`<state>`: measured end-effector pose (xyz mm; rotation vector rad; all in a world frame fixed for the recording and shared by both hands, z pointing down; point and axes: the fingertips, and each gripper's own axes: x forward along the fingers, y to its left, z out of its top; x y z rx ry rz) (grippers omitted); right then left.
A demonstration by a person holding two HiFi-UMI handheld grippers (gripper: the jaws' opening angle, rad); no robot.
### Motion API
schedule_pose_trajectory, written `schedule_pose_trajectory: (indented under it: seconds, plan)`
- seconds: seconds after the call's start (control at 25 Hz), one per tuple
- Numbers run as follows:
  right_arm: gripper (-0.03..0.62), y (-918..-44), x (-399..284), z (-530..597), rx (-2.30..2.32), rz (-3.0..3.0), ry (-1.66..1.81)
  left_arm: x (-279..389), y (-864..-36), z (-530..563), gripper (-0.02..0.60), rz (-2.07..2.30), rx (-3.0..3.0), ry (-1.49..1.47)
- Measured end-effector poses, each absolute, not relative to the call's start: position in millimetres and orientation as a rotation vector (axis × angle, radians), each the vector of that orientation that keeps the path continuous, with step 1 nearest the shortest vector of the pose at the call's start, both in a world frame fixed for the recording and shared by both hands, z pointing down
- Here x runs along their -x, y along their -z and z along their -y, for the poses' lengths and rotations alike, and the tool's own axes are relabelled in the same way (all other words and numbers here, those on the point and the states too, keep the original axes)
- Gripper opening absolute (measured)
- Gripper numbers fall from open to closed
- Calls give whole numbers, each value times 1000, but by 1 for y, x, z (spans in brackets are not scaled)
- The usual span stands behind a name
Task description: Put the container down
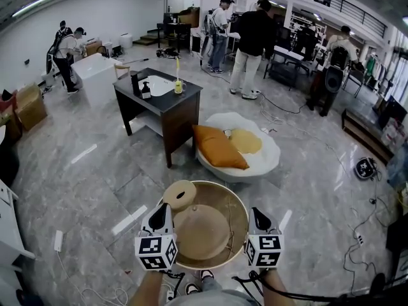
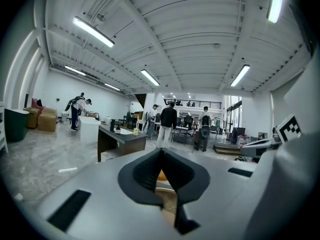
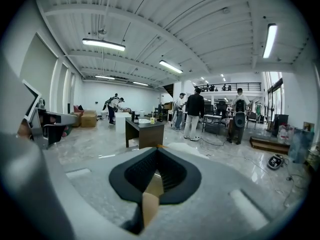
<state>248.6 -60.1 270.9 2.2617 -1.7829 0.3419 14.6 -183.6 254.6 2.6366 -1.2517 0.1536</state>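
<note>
L fingers [image 1: 160, 219] & R fingers [image 1: 259, 220] clamped on container [image 1: 204, 231] rim, lower centre, mid-carry. Next: lower level to floor [image 1: 95, 190], let go.

container [image 1: 240, 213]: matt, wood-look | floor [image 1: 95, 183]: glossy marble tile | desk [image 1: 182, 123]: dark wood

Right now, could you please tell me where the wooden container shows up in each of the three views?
Head view: the wooden container sits at bottom centre.
Left gripper view: the wooden container is a tan sliver low at centre, between the jaws.
Right gripper view: the wooden container shows as a tan rim low at centre, between the jaws.
Shared landmark: the dark desk, beyond it in all three.
</note>
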Motion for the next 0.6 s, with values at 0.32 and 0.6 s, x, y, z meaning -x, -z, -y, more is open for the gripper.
schedule_pose_trajectory:
  seconds: [0.32, 0.6]
  plan:
    - [5, -276, -251, 58, -2245, 1786, -362, -20, -260, 180, 5, 1247, -2630, -171]
    - [5, -279, -254, 59, -2240, 1782, -379, -21, -263, 182, 5, 1253, -2623, -192]
